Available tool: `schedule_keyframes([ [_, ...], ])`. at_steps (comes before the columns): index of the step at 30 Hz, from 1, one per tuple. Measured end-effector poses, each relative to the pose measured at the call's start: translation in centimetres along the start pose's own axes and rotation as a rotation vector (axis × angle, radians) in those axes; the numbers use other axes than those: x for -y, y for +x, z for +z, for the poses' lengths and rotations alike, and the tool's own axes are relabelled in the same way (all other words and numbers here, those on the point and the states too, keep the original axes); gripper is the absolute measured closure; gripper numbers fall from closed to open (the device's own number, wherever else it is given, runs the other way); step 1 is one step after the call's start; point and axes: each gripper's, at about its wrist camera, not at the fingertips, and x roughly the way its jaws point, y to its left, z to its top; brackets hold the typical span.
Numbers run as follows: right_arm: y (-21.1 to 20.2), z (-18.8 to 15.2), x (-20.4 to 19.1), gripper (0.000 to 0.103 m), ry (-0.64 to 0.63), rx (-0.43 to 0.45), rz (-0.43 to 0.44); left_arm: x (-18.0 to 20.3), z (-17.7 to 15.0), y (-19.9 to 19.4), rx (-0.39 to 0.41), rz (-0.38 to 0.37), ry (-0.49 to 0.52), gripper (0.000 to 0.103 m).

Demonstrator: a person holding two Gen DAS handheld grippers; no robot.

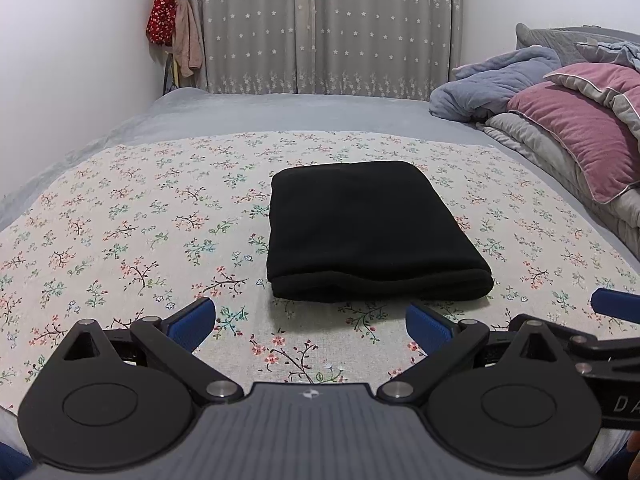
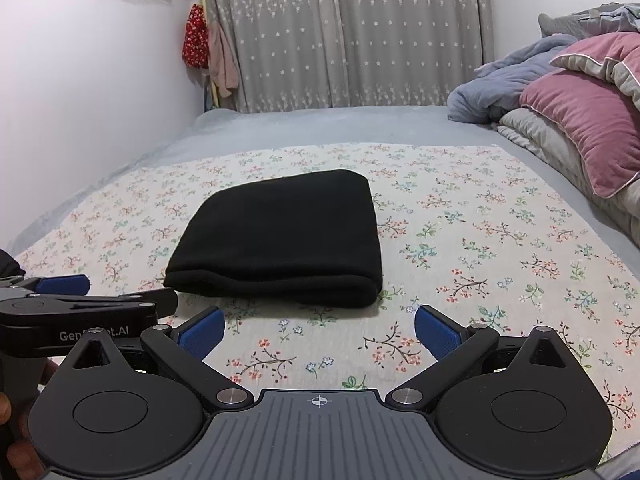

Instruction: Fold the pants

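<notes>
Floral bedding [image 1: 120, 208] is carrying the folded black pants [image 1: 368, 232] mid-bed. Both the left gripper [image 1: 310, 322] and right gripper [image 2: 318, 326] are hovering wide open and empty at the near edge, the pants lying just ahead between them.

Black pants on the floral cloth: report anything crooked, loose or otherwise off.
Nothing stands out. The pants lie folded in a compact rectangle on the floral cloth, edges fairly even. Both the left gripper and the right gripper are open and clear of them.

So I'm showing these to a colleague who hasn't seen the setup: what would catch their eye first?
Probably the black pants, folded into a neat block in the middle of the floral cloth. Next, the open left gripper and right gripper, both short of the pants and touching nothing. Then the pink pillow at right.
</notes>
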Motion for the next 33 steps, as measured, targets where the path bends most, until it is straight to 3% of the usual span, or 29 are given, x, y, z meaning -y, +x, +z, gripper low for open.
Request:
schedule_keyframes([
  [33, 0.05, -0.26, 0.09, 0.001, -0.005, -0.003, -0.009, 0.67, -0.12, 0.16, 0.008, -0.006, 0.001, 0.0],
])
